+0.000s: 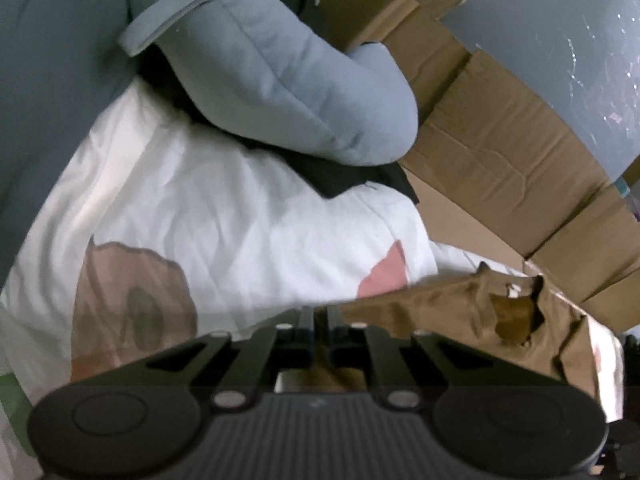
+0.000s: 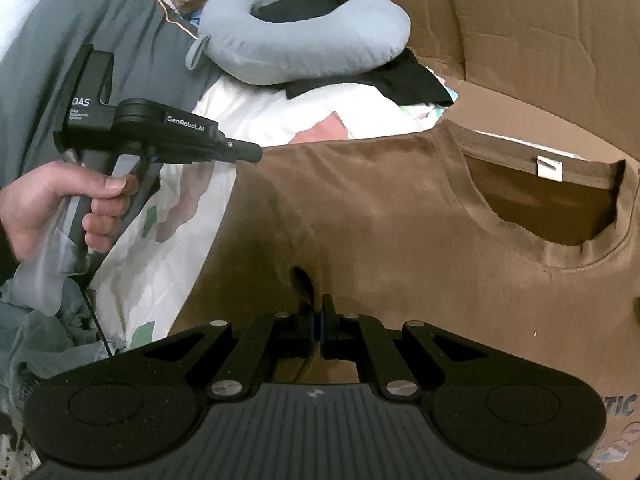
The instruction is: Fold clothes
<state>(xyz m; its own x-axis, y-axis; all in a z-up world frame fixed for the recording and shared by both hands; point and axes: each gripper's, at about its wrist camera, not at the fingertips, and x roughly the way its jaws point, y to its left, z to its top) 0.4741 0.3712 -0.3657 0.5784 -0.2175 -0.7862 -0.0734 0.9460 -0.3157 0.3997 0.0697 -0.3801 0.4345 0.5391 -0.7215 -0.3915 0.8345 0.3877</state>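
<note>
Brown T-shirt (image 2: pixel 400 220) held spread above the white bedding (image 2: pixel 256 116), pinched in both closed claws: left claw (image 2: pixel 250 154) at a shoulder edge, right claw (image 2: pixel 318 312) on bunched cloth. Thin pinch; could slip, skewing the fold.

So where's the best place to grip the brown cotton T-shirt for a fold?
Probably the brown cotton T-shirt at its shoulder edges either side of the ribbed neckline, approached from the sides; it hangs spread flat, collar and white neck label facing out.
</note>
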